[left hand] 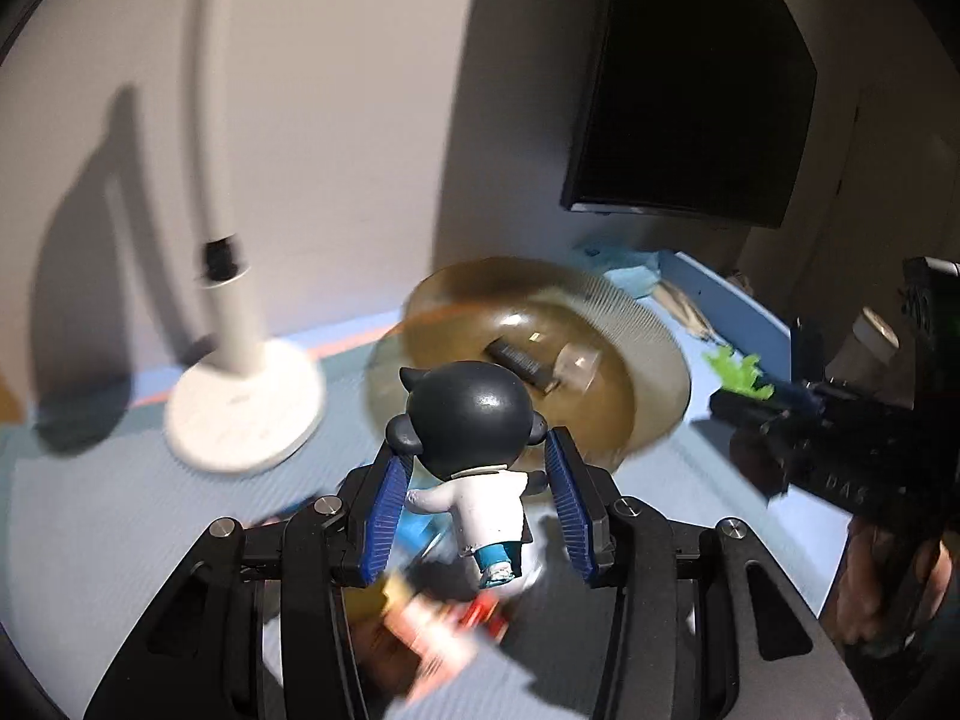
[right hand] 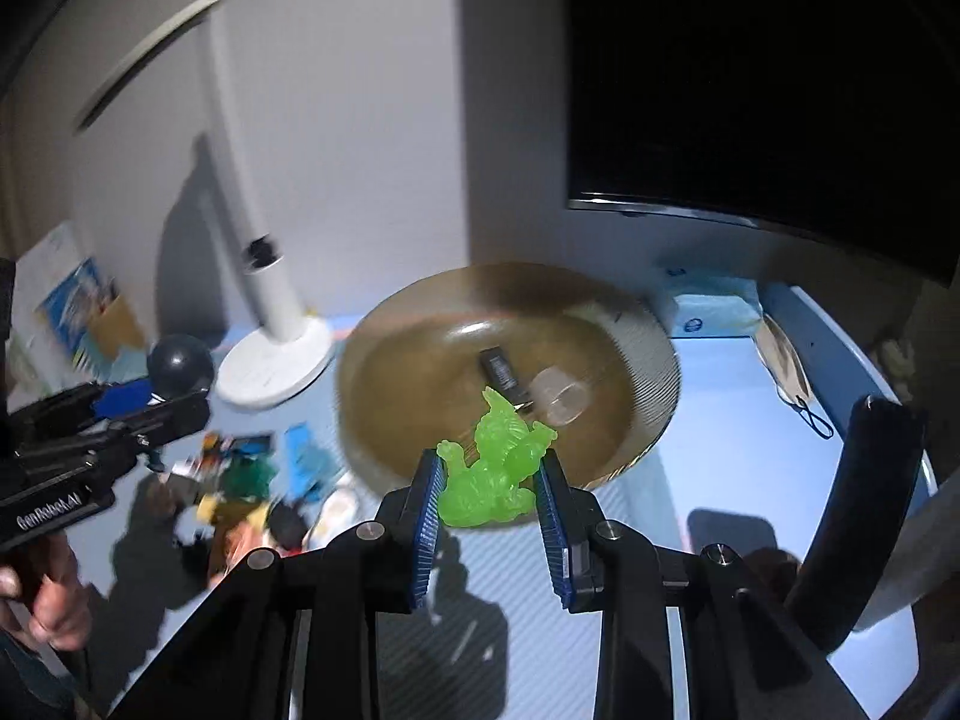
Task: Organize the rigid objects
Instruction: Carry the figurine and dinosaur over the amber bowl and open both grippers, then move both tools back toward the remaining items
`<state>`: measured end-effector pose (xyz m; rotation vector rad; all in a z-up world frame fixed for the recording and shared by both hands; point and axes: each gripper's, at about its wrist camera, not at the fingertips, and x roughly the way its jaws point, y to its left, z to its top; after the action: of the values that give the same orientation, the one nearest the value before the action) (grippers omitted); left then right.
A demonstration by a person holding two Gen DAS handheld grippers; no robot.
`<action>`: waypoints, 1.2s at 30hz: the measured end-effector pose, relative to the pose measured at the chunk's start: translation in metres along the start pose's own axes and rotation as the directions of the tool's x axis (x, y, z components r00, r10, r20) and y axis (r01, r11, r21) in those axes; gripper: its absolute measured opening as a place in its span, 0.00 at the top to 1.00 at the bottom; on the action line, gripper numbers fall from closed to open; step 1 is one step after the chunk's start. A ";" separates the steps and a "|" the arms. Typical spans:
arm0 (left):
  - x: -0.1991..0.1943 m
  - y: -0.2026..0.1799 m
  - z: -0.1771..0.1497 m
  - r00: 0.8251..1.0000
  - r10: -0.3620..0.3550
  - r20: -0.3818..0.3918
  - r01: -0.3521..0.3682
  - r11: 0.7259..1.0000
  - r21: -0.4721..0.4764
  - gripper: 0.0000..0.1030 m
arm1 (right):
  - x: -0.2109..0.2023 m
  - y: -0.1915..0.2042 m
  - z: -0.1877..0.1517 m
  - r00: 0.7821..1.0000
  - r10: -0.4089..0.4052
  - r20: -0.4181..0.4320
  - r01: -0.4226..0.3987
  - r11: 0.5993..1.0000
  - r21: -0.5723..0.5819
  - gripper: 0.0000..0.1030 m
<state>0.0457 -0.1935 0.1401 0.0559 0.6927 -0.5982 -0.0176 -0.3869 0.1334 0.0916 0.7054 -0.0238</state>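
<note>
Sitting between clamped jaws: figurine (left hand: 465, 450), green toy (right hand: 492, 474).

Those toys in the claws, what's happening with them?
A person is tidying toys. The left hand-held gripper is shut on a dark-headed figure, and the right hand-held gripper is shut on a green dragon. Both are held near a brown bowl that already holds two small things.
</note>
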 end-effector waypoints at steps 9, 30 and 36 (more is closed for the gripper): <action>0.082 -0.031 0.004 0.990 -0.071 -0.119 0.072 0.997 0.007 0.59 | 0.062 -0.024 0.004 0.987 0.031 -0.155 -0.022 0.998 0.061 0.71; -0.052 0.064 -0.016 0.996 0.055 0.070 -0.043 0.985 -0.165 0.34 | 0.004 -0.044 -0.005 0.998 0.035 -0.052 -0.025 0.984 0.178 0.53; -0.109 0.114 -0.074 0.984 0.163 0.069 -0.137 0.948 -0.286 0.34 | -0.009 -0.001 -0.027 0.993 0.116 -0.039 -0.109 0.984 0.137 0.44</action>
<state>-0.0030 -0.0266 0.1339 -0.1812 0.6713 -0.3492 -0.0421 -0.3858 0.1183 0.2625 0.7437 0.0389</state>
